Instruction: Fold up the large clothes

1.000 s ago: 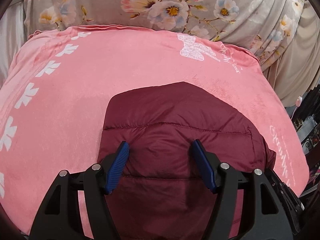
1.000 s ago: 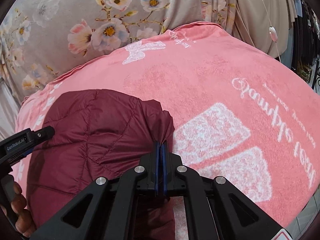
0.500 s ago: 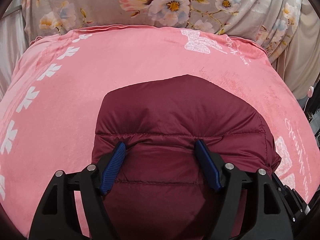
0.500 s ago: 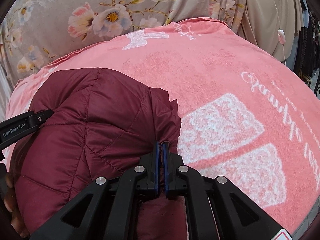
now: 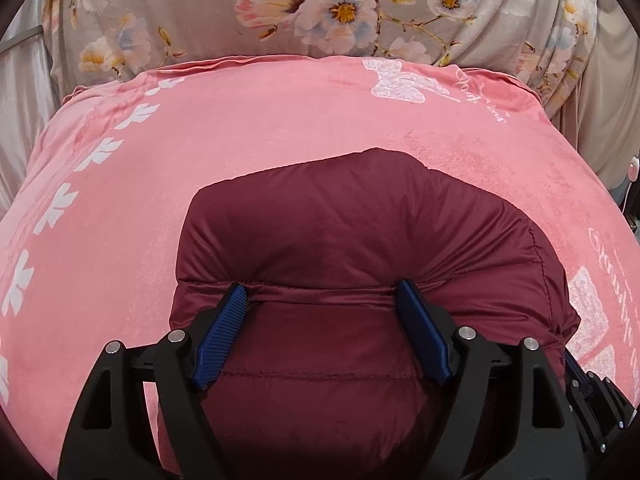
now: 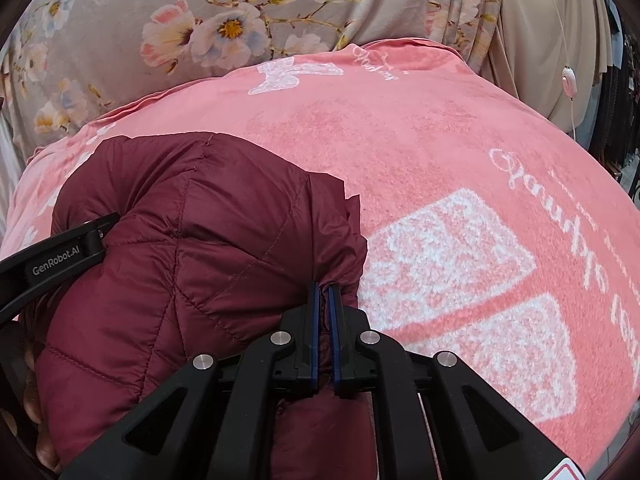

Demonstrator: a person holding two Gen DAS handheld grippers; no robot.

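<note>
A maroon quilted jacket (image 5: 340,220) lies bundled on a pink blanket (image 5: 240,120) with white print. My left gripper (image 5: 322,292) rests on top of the jacket, its jaws opening wide. Its blue pads (image 5: 224,328) sit on a seam and do not pinch it. In the right wrist view the jacket (image 6: 180,240) fills the left half. My right gripper (image 6: 325,290) is shut on the jacket's folded right edge, its jaws easing apart with a sliver of fabric between the pads. The left gripper's black body (image 6: 60,256) pokes in from the left, over a hand (image 6: 36,404).
A grey floral cloth (image 5: 320,12) hangs behind the blanket. Beige fabric (image 6: 532,40) with a white cord switch (image 6: 568,80) hangs at the right, and dark racks (image 6: 624,100) stand beyond. The blanket (image 6: 440,140) stretches bare to the jacket's right.
Both grippers sank toward the blanket with the jacket, which now fills more of each view. The left jaws spread wider. A thin gap shows between the right pads.
</note>
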